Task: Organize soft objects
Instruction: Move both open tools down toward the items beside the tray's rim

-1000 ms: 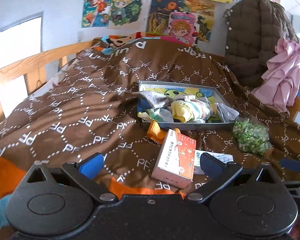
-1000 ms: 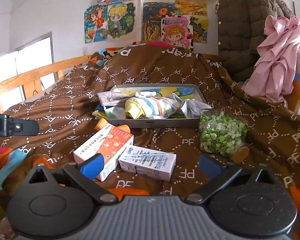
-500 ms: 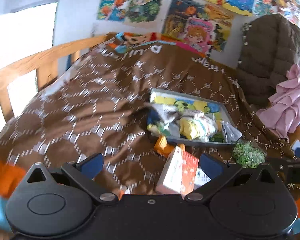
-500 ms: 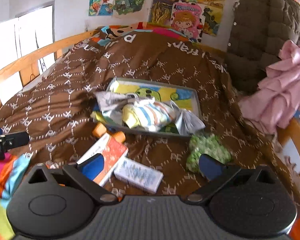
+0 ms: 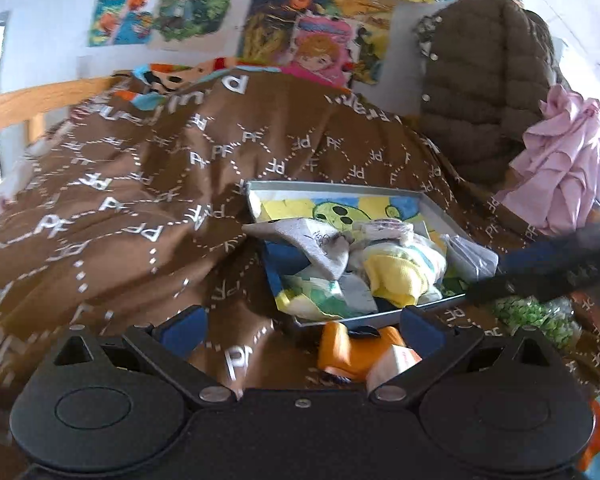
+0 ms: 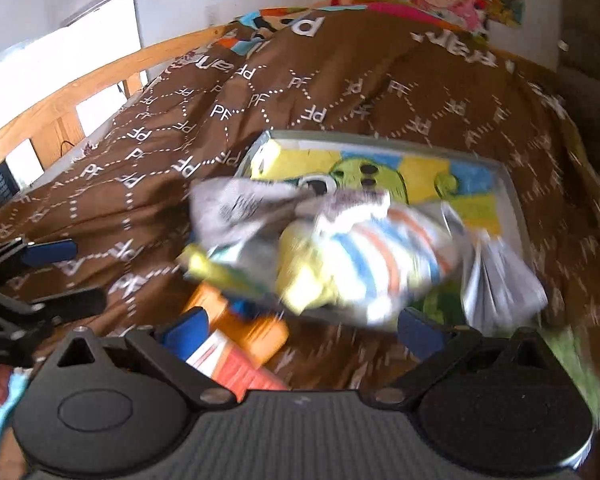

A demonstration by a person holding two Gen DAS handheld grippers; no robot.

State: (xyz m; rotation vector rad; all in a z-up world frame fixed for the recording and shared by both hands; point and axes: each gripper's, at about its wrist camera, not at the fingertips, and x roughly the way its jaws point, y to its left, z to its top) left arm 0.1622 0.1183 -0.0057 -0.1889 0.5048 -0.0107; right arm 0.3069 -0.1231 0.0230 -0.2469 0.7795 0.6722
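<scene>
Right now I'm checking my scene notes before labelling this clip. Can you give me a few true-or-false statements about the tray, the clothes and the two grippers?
1. The grey tray lies on the brown blanket. True.
2. The striped yellow garment is clamped in the right gripper. False: it lies in the tray, and that gripper is open and empty.
3. The left gripper is open. True.
4. The bag of green peas lies inside the tray. False: it lies on the blanket beside the tray.
5. A pink garment hangs at the right. True.

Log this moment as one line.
left gripper open | right gripper open | striped cloth in tray | nothing held
</scene>
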